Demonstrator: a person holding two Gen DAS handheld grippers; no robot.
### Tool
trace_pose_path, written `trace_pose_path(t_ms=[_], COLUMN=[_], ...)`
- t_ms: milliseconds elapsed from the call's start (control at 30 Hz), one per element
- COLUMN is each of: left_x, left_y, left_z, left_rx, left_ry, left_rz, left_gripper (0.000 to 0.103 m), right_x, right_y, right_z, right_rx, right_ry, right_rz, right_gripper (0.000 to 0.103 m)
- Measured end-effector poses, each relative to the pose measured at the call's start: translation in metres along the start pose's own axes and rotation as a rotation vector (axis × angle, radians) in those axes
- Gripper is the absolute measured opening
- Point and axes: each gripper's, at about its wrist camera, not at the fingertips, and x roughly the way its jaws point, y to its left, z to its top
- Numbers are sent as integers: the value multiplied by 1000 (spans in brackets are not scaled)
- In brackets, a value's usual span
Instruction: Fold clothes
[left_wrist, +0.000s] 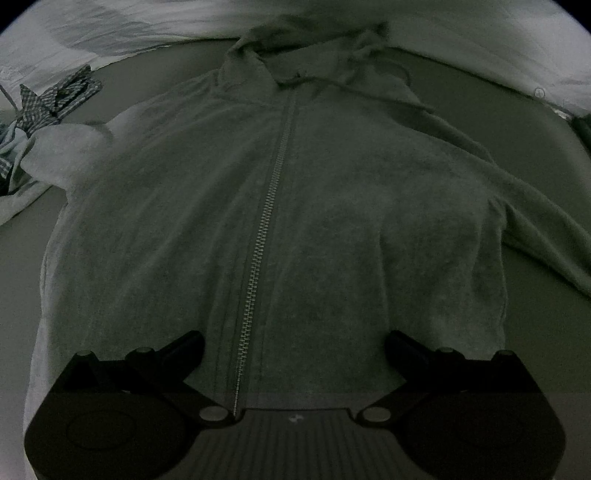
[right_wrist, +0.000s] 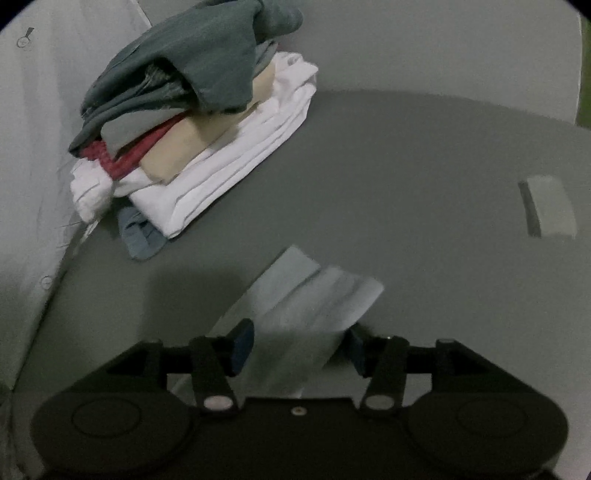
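1. My left gripper (left_wrist: 294, 345) hangs spread wide over the hem of the grey zip hoodie (left_wrist: 332, 221), empty, its fingers either side of the zipper (left_wrist: 264, 236).
2. My right gripper (right_wrist: 297, 349) is partly spread, with a pale sleeve cuff (right_wrist: 306, 299) lying between the blue pads (right_wrist: 242, 345); I cannot tell whether they pinch it.
3. The hoodie lies flat, front up, on the grey desk (left_wrist: 480, 110), hood at the far end.
4. Farther off, a stack of folded clothes (right_wrist: 195, 122) sits on the desk by the white wall.
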Motion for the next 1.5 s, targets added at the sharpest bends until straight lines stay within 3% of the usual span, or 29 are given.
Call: trace_pose_path(t_ms=[33, 100, 367, 433, 467, 533, 567, 600, 800, 900, 1033, 1167, 1333, 1433, 1500], left_x=[0, 0, 0, 0, -1, -1, -1, -1, -2, -2, -1, -2, -1, -1, -1], left_y=[0, -2, -3, -2, -2, -1, -1, -1, -2, -2, 0, 2, 1, 1, 1], left_z=[-1, -1, 0, 0, 0, 0, 0, -1, -4, -3, 0, 1, -1, -3, -3], left_rx=[-1, -4, -14, -13, -13, -12, -13, -14, -20, -20, -10, -6, -11, -14, -13], left_ry=[-3, -8, -4, -3, -3, -4, -5, -7, -27, -24, -12, -10, -19, -27, -29], left_rz=[1, 3, 8, 7, 6, 5, 5, 5, 8, 8, 3, 0, 1, 2, 2], left_gripper=[103, 103, 103, 103, 103, 103, 103, 103, 103, 103, 103, 103, 103, 103, 103], right_x=[2, 3, 11, 20, 24, 35, 40, 42, 21, 28, 43, 57, 69, 71, 70], right_y=[-2, -3, 31, 45, 51, 52, 51, 53, 42, 39, 54, 82, 126, 137, 137], right_z=[3, 10, 79, 93, 98, 100, 98, 96, 64, 49, 30, 22, 8, 2, 2], right_rx=[11, 17, 118, 154, 191, 345, 405, 426, 251, 139, -6, -130, -390, -473, -488], right_ry=[17, 55, 45, 45, 42, 55, 65, 67, -76, -35, 12, 12, -24, -26, -19], right_rz=[-3, -28, 88, 160, 236, 430, 483, 498, 315, 182, 152, 136, 11, -1, 22], right_gripper=[42, 4, 4, 6, 11, 36, 52, 51, 36, 29, 31, 44, 49, 36, 19])
